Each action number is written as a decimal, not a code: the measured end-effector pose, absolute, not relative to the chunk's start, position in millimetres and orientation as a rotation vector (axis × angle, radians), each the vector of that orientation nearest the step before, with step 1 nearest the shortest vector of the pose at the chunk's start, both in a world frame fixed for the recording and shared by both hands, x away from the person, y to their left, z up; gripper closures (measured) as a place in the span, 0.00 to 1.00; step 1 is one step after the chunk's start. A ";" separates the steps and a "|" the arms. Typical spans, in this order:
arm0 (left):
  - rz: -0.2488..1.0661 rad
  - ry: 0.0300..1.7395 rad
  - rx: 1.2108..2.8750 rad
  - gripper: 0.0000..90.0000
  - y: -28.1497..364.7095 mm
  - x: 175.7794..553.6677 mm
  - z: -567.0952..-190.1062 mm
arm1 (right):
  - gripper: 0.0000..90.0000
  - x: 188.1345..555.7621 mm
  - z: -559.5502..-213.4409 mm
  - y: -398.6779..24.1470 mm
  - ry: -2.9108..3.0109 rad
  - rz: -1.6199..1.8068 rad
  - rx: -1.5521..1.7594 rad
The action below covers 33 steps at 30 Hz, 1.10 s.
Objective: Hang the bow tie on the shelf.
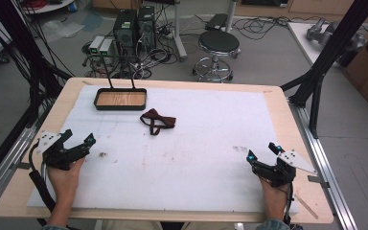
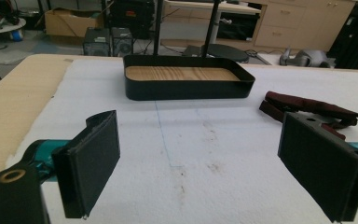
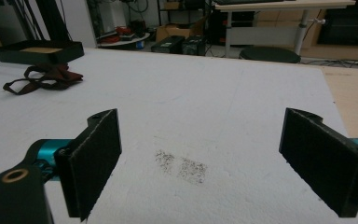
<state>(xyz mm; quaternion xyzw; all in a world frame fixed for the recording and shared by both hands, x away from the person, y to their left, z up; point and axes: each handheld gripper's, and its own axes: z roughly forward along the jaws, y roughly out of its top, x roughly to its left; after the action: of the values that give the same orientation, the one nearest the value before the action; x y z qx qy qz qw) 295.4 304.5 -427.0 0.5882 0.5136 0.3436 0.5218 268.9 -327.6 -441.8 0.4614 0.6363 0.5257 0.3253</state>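
While the counter (image 1: 273,103) lies under a white sheet (image 1: 196,158), a black tray (image 1: 120,99) with a wooden bottom sits far back. Just beside it lies a dark red bow tie (image 1: 157,120). The left gripper (image 1: 79,138) and the right gripper (image 1: 262,150) rest near the front corners, jaws wide apart, holding nothing.

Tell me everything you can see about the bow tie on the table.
The bow tie is dark maroon fabric, with a looped strap of the same colour curling out beside it. It lies flat on the white mat, just in front of the black tray and apart from it. Nothing grips or touches it.
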 end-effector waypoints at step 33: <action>0.732 1.149 1.466 0.22 298.8 299.2 -424.8 | 0.13 270.2 -442.8 -326.6 1.691 1.373 1.215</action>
<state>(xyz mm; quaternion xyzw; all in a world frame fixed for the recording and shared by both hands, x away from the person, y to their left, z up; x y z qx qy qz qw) 299.2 298.8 -424.8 0.6166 0.4833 0.3079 0.5399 270.2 -326.6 -442.8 0.4619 0.6426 0.5220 0.3180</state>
